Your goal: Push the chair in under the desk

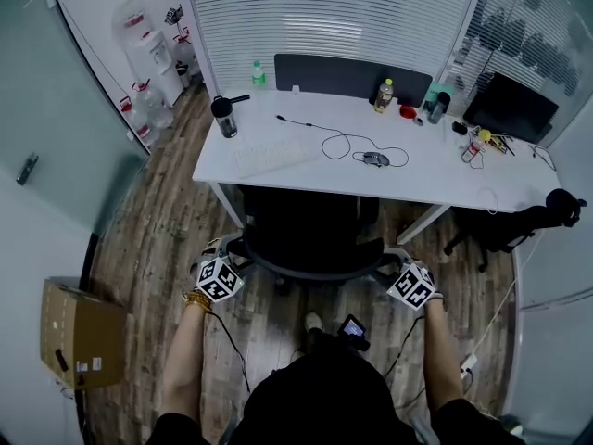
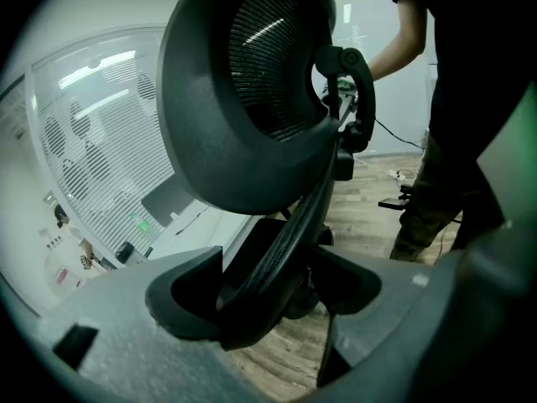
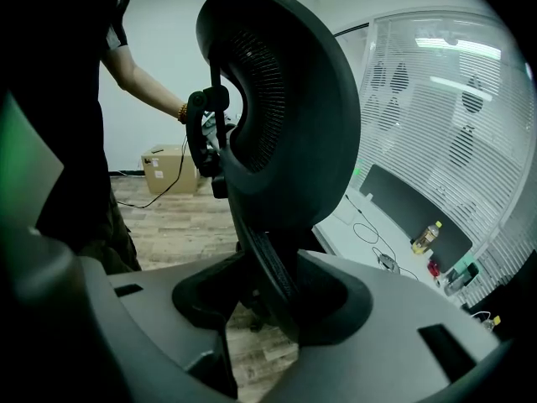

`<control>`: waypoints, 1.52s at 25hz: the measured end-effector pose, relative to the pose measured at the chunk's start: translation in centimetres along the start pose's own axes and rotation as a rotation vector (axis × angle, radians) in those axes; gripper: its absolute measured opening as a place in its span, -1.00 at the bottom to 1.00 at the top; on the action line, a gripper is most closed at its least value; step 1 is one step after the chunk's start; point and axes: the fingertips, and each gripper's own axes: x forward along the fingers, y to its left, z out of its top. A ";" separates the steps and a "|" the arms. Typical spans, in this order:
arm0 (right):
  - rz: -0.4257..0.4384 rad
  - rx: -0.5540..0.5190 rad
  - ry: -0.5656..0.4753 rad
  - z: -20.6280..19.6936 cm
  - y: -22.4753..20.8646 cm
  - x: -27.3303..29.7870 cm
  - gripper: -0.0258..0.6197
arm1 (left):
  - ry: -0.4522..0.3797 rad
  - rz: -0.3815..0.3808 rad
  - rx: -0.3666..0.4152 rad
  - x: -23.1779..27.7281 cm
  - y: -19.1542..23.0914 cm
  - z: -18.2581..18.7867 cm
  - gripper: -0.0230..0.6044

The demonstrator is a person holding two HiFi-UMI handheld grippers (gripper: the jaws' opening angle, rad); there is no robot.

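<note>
Black chair, its back clamped by left gripper and right gripper; uneven shoving could ram the desk leg

Wood plank floor under me, brown. White slatted blinds across far wall ahead, strip-light glare on slats. Frosted glass wall along my left. Water dispenser in far-left corner, water jugs on floor just beside it. Cardboard box on floor, near left. Spare black chair at my right, below more blinds.
</note>
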 end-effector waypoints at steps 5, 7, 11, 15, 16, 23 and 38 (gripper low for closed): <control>0.001 -0.003 -0.007 -0.2 -1.7 0.5 -0.35 | 0.013 0.000 0.003 1.2 1.1 0.4 0.12; -0.003 -0.016 -0.009 -0.2 -2.5 0.7 -0.35 | 0.018 -0.002 0.000 1.6 1.6 0.6 0.12; -0.004 -0.020 -0.020 -0.1 -4.1 1.1 -0.34 | 0.029 0.012 -0.008 2.6 3.1 1.0 0.13; 0.003 -0.007 -0.015 -0.1 -5.3 1.4 -0.34 | 0.033 0.026 -0.009 3.5 4.0 1.1 0.14; 0.004 -0.010 -0.012 -0.2 -5.6 1.5 -0.34 | 0.033 0.025 -0.009 3.8 4.2 1.3 0.14; 0.006 -0.010 -0.005 0.1 -7.2 2.1 -0.34 | 0.105 0.109 -0.180 4.5 6.6 0.6 0.30; -0.395 0.233 -0.133 0.1 -6.9 -3.1 -0.39 | -0.085 0.364 -0.353 -1.0 5.7 2.0 -0.05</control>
